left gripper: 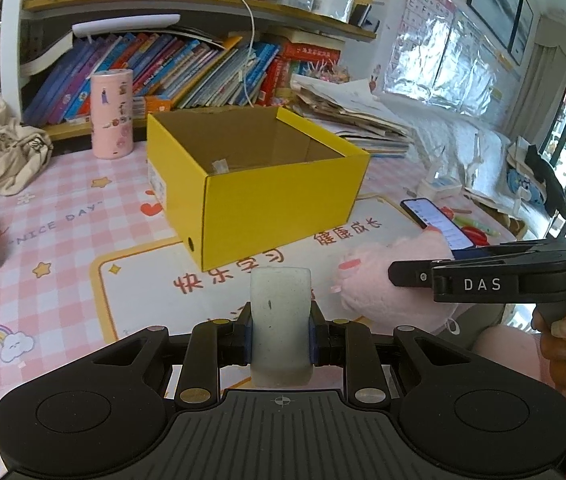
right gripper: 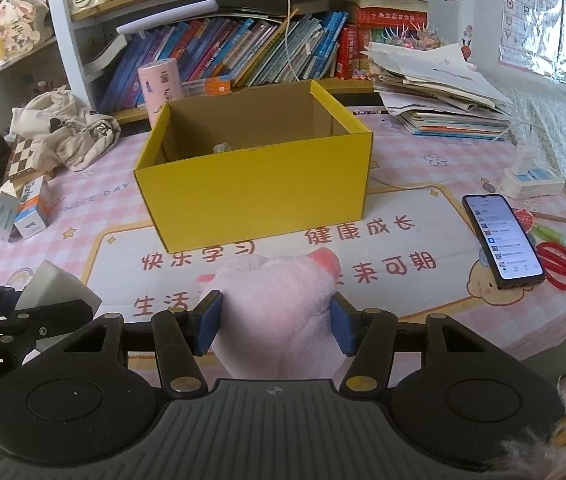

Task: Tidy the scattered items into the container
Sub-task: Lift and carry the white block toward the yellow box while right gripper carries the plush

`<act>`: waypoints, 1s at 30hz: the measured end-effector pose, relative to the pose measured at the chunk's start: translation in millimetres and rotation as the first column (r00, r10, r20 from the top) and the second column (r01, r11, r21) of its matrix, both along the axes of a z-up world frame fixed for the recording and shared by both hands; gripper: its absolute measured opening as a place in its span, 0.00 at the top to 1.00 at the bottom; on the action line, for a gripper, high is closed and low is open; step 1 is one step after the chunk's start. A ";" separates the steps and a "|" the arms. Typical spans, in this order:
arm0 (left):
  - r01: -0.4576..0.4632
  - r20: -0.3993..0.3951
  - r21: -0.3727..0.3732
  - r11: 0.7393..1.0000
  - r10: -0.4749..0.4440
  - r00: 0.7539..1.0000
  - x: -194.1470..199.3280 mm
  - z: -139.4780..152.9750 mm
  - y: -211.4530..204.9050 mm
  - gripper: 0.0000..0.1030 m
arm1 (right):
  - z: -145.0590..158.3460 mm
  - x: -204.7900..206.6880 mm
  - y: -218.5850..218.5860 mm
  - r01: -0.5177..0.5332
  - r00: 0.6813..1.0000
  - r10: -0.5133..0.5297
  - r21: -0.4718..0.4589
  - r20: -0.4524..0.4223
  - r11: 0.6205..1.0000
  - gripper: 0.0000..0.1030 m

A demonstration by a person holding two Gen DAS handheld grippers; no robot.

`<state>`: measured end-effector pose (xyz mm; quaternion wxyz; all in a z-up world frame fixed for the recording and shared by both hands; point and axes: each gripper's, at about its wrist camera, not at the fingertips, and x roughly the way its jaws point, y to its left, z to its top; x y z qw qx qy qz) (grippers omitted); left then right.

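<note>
I've got a pale, frosted block (left gripper: 280, 326) pinched upright in my left gripper (left gripper: 280, 340), jaws clamped tight on its two sides, and it hangs over the tabletop (left gripper: 63, 240) short of the yellow box (left gripper: 267, 200). On my other side the pink plush toy (right gripper: 279, 304) sits squeezed in my right gripper (right gripper: 275, 322), jaws closed on its soft body and sinking into the fur a little. In the left view I can see that right gripper from the side, level with mine and just beside it, so both loads are heading for the same opening. The box is open at the top, nearly empty, with only a small pale scrap (right gripper: 222, 147) lying on its floor. My plan, as I judge it: carry each load up over the near wall, keep clear of that rim, and only let go once each thing is properly above the cavity. The plush is bulky, so I'd drop it toward the right half and put the block to the left, keeping the two grippers from knocking together. Off to the right a phone (right gripper: 501, 238) and red scissors (right gripper: 557, 264) lie on the tabletop, well apart from the box; a small carton (right gripper: 31, 210) stands to its left.
</note>
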<state>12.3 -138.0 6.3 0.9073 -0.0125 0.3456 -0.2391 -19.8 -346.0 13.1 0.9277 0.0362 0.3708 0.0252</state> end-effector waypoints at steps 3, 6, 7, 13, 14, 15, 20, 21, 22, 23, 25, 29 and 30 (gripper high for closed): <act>0.007 -0.001 0.002 1.000 -0.007 1.000 3.7 0.1 -5.8 0.78 | -0.3 2.8 -5.4 0.005 1.000 -0.005 0.001 -0.002 1.000 0.48; 0.012 -0.001 0.004 1.000 -0.012 1.000 7.4 0.3 -10.2 0.78 | 0.0 6.0 -9.4 0.007 1.000 -0.007 -0.001 -0.001 1.000 0.48; 0.012 0.000 0.005 1.000 -0.012 1.000 8.5 0.4 -11.6 0.78 | 0.2 7.3 -10.3 0.005 1.000 -0.005 -0.001 0.000 1.000 0.48; 0.014 -0.002 0.007 1.000 -0.014 1.000 15.1 0.3 -17.9 0.78 | -0.1 15.4 -15.6 -0.001 1.000 0.001 -0.003 -0.001 1.000 0.48; 0.014 -0.003 0.007 1.000 -0.014 1.000 16.1 0.2 -18.8 0.78 | -0.4 16.6 -16.6 0.000 1.000 0.000 -0.002 -0.003 1.000 0.48; 0.014 -0.004 0.007 1.000 -0.014 1.000 17.3 0.1 -19.7 0.78 | -0.6 17.5 -17.6 0.001 1.000 -0.001 -0.002 -0.004 1.000 0.48; 0.029 -0.006 0.008 1.000 -0.029 1.000 21.5 -0.3 -26.2 0.78 | -1.4 20.6 -23.5 0.011 1.000 -0.011 -0.001 -0.006 1.000 0.48; 0.033 -0.006 0.008 0.999 -0.033 0.999 22.5 -0.4 -27.7 0.78 | -1.3 21.1 -24.8 0.013 1.000 -0.013 -0.002 -0.005 1.000 0.48; 0.037 -0.007 0.008 0.999 -0.037 0.999 23.5 -0.7 -29.0 0.78 | -1.3 21.7 -26.1 0.015 1.000 -0.015 -0.003 -0.005 1.000 0.48; 0.040 -0.007 0.007 0.999 -0.040 0.999 24.6 -0.9 -30.0 0.78 | -1.4 22.2 -27.3 0.016 1.000 -0.016 -0.003 -0.005 1.000 0.48; 0.045 -0.009 0.005 0.999 -0.045 0.999 26.6 -1.6 -32.5 0.78 | -1.6 23.2 -29.5 0.019 1.000 -0.019 -0.004 -0.006 1.000 0.48; 0.053 -0.013 0.001 0.999 -0.053 0.999 30.7 -2.5 -37.0 0.78 | -2.2 25.9 -32.6 0.021 1.000 -0.021 -0.010 -0.012 1.000 0.48; 0.054 -0.013 0.000 0.999 -0.054 0.998 31.7 -2.6 -38.1 0.78 | -2.1 26.7 -33.2 0.021 1.000 -0.021 -0.012 -0.012 1.000 0.48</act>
